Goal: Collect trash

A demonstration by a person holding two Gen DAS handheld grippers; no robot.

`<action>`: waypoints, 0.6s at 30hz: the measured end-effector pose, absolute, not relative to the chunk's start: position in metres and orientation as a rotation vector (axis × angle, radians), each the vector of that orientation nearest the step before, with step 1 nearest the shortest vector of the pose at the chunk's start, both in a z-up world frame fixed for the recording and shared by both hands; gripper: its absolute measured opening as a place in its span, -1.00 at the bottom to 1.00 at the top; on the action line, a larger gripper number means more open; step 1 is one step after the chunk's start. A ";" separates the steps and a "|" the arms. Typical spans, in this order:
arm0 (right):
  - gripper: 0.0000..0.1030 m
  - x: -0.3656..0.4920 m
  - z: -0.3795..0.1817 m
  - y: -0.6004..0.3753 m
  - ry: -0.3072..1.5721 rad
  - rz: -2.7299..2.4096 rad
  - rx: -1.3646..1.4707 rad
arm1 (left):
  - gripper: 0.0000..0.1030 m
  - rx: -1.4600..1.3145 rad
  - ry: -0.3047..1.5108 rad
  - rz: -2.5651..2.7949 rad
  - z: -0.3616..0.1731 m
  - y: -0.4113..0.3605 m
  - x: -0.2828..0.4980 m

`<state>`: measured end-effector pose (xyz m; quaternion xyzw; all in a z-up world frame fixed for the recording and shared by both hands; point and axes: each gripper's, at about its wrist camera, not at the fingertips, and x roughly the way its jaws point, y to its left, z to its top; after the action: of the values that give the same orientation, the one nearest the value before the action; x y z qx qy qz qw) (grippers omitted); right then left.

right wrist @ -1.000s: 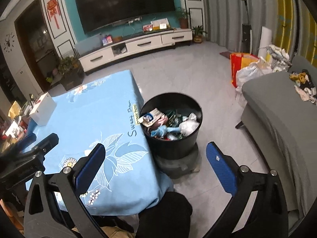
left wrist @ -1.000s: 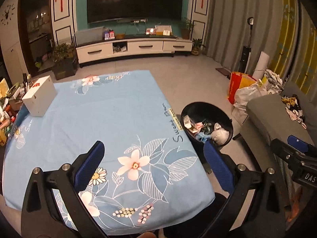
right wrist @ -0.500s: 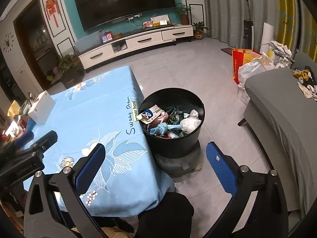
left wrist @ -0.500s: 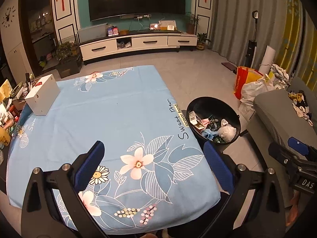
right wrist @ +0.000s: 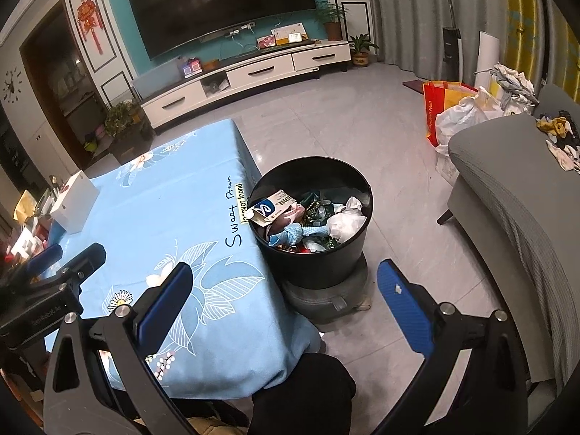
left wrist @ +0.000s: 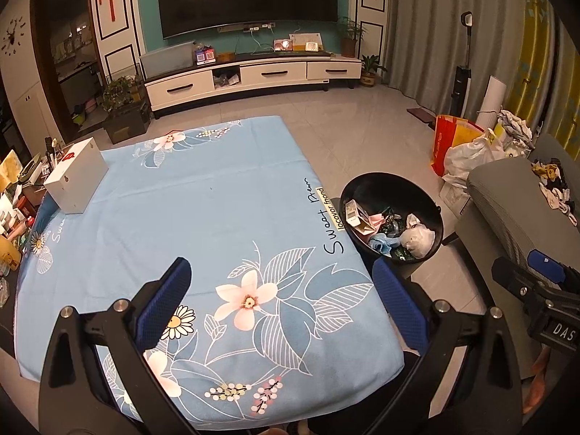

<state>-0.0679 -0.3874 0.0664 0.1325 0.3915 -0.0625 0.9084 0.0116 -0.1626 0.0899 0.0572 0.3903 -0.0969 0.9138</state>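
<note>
A black round bin (left wrist: pixel 393 217) (right wrist: pixel 313 217) stands on the floor against the right edge of the table, holding wrappers, a carton, blue cloth and a white bag. My left gripper (left wrist: pixel 282 291) hangs open over the near part of the blue flowered tablecloth (left wrist: pixel 203 217), nothing between its blue pads. My right gripper (right wrist: pixel 286 290) is open too, held above the table's near right corner and the bin, empty. Each gripper shows at the edge of the other's view.
A white box (left wrist: pixel 76 181) sits on the table's far left. Clutter crowds the left edge (left wrist: pixel 14 210). A grey sofa (right wrist: pixel 514 195) stands right of the bin, with bags (right wrist: pixel 456 112) behind it. A white TV cabinet (left wrist: pixel 253 76) lines the far wall.
Both grippers have risen and drawn back a little, so the table and bin sit lower and smaller in view. Both stay open and empty.
</note>
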 end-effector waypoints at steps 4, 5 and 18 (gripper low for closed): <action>0.93 -0.068 0.067 -0.387 0.803 -0.127 0.273 | 0.94 0.116 0.807 -0.195 0.088 -0.161 0.014; 0.93 -0.068 0.067 -0.387 0.803 -0.126 0.273 | 0.94 0.114 0.809 -0.194 0.088 -0.161 0.015; 0.93 -0.065 0.066 -0.389 0.807 -0.143 0.282 | 0.94 0.111 0.820 -0.214 0.082 -0.165 0.017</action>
<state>-0.0651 -0.3893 0.0659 0.1368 0.3910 -0.0693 0.9075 0.0168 -0.1651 0.0825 0.0540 0.3975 -0.1038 0.9101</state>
